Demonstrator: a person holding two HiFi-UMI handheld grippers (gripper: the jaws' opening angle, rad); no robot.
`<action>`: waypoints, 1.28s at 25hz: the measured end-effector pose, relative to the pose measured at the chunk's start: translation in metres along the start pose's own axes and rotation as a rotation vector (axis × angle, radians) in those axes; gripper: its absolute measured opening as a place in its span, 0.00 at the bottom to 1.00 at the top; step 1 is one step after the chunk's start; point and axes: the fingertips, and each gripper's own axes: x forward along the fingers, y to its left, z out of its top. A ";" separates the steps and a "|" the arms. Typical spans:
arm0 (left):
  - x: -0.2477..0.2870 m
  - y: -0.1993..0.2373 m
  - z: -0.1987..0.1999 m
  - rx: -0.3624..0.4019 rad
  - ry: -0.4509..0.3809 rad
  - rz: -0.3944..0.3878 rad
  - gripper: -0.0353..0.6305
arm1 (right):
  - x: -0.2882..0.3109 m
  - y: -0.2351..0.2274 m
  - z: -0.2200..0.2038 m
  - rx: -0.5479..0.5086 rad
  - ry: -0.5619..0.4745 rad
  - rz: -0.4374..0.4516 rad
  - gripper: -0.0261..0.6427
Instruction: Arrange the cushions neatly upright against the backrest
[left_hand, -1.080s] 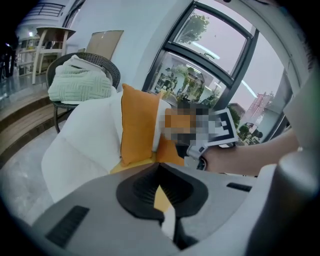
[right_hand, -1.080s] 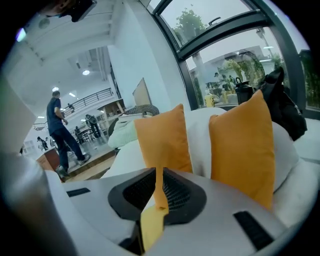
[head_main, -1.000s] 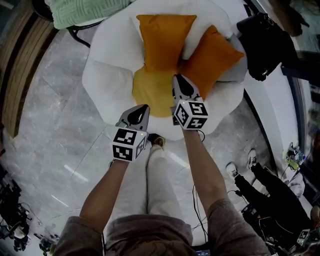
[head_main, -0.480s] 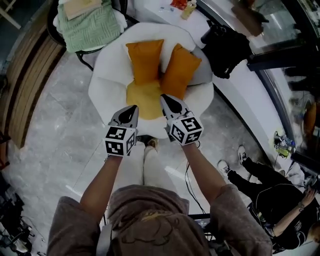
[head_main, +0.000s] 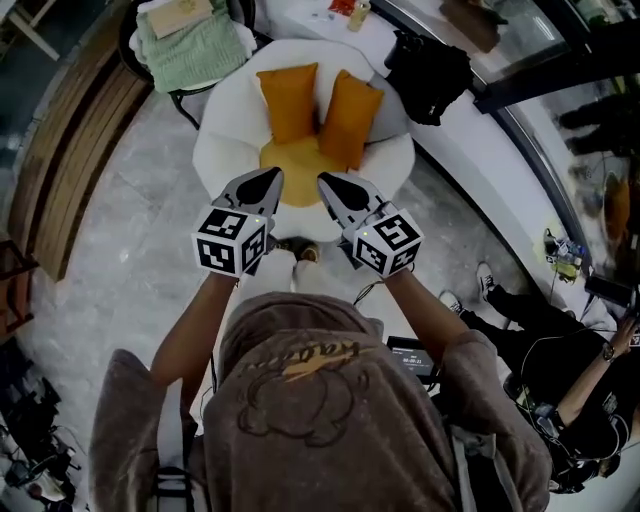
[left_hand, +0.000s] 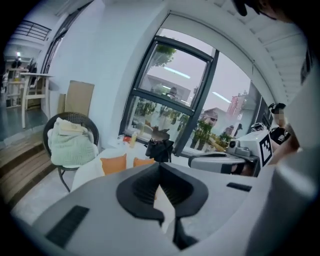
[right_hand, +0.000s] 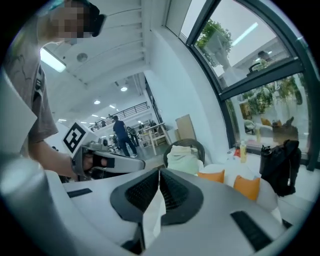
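Head view: we see two orange cushions standing side by side on the white armchair (head_main: 222, 150). The left cushion (head_main: 288, 100) stands upright against the backrest at the rear edge of the seat. The right cushion (head_main: 351, 118) rests against the backrest toward the right rear, tilted a little, its inner edge just beside the left cushion. In front of them shows the yellow seat pad (head_main: 293, 170). Nearer to us, over the armchair's front edge, the left hand-held gripper (head_main: 270, 179) and the right hand-held gripper (head_main: 328, 184) point toward the cushions and touch neither. In its own view each has its jaws pressed together at the tips, pinching nothing. Beyond the armchair's left rear, a green blanket (head_main: 195, 45) lies on a dark chair. At its right rear sits a black bag (head_main: 430, 62). A person (head_main: 560, 400) sits on the floor at the lower right.
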 end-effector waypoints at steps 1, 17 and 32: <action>-0.008 -0.010 0.006 0.020 -0.013 -0.012 0.06 | -0.010 0.010 0.007 -0.018 -0.005 0.014 0.08; -0.074 -0.083 0.057 0.195 -0.161 -0.110 0.06 | -0.059 0.090 0.075 -0.214 -0.105 0.067 0.08; -0.075 -0.083 0.058 0.212 -0.173 -0.133 0.06 | -0.071 0.090 0.085 -0.272 -0.085 0.083 0.08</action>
